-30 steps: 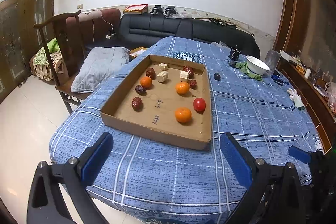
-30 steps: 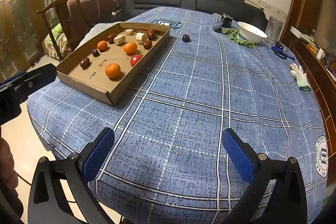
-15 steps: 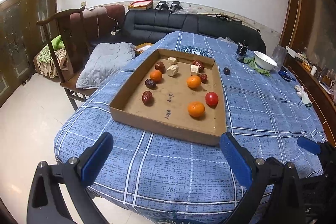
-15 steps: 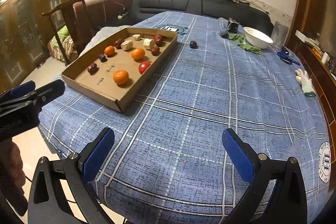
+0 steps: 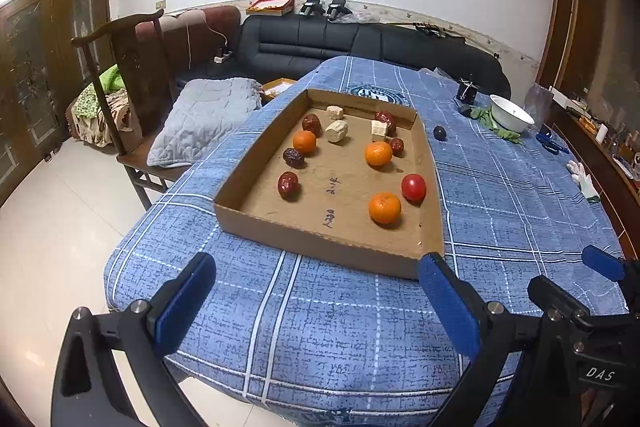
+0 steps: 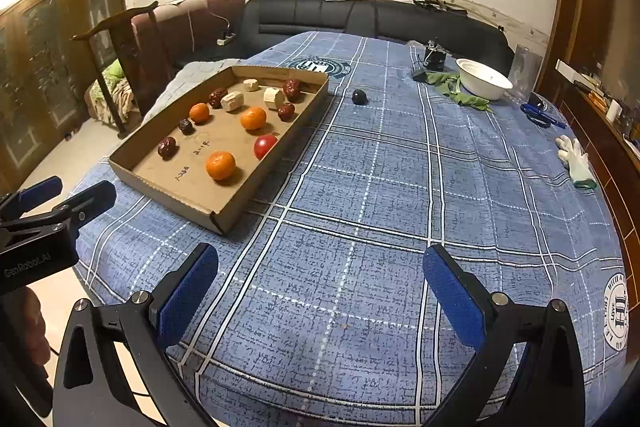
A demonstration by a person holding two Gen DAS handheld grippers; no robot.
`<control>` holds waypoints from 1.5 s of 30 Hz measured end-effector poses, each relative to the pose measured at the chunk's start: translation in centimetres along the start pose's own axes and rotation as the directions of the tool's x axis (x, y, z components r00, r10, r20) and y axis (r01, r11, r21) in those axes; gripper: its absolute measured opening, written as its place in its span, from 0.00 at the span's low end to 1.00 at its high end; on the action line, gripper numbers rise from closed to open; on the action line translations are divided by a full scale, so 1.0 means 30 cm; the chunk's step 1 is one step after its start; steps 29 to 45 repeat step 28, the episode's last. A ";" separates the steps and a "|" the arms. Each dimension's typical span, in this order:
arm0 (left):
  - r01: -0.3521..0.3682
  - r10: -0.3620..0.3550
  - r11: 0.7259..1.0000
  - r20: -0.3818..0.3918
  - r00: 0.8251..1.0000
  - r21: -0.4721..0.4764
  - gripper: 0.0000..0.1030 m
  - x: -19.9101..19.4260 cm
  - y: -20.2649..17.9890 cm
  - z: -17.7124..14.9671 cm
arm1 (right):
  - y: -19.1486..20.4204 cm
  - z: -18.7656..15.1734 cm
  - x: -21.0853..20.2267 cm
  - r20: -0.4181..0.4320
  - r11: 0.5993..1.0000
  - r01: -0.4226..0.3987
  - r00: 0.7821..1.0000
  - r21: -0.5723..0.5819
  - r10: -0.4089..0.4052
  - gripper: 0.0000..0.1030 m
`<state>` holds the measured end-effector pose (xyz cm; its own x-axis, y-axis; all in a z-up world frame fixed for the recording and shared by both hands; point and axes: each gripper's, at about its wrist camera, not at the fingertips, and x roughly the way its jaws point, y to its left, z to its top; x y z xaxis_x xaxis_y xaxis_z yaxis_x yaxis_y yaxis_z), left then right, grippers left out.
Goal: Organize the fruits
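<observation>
A shallow cardboard tray (image 5: 320, 239) (image 6: 172, 183) lies on the blue checked tablecloth. It holds three oranges, the nearest orange (image 5: 384, 207) (image 6: 220, 165) beside a red tomato (image 5: 413, 187) (image 6: 264, 145), plus several dark red dates (image 5: 288, 184) and pale food chunks (image 5: 337, 131). A dark round fruit (image 5: 439, 133) (image 6: 359, 96) sits on the cloth outside the tray. My left gripper (image 5: 320, 303) (image 6: 66, 197) hovers open before the tray's near edge, holding nothing. My right gripper (image 6: 320, 299) is open over bare cloth to the tray's right.
A white bowl (image 6: 483, 78) on a green cloth, a black gadget (image 6: 434, 58), blue scissors (image 6: 542, 118) and a white glove (image 6: 576, 161) lie toward the far right. A wooden chair (image 5: 132, 95) with a grey cushion stands left of the table. A black sofa (image 5: 340, 39) runs behind.
Both grippers have drawn back and risen from the table, so the tray looks smaller and farther. Both stay open. The fruits have not moved.
</observation>
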<state>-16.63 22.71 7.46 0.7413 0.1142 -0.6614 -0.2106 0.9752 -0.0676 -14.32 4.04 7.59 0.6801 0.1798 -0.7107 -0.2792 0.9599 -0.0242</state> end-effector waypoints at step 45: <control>0.026 -0.026 0.999 -0.003 1.000 0.039 1.00 0.028 -0.030 0.036 | 0.008 -0.007 0.033 -0.037 1.000 -0.003 0.999 0.004 0.003 1.00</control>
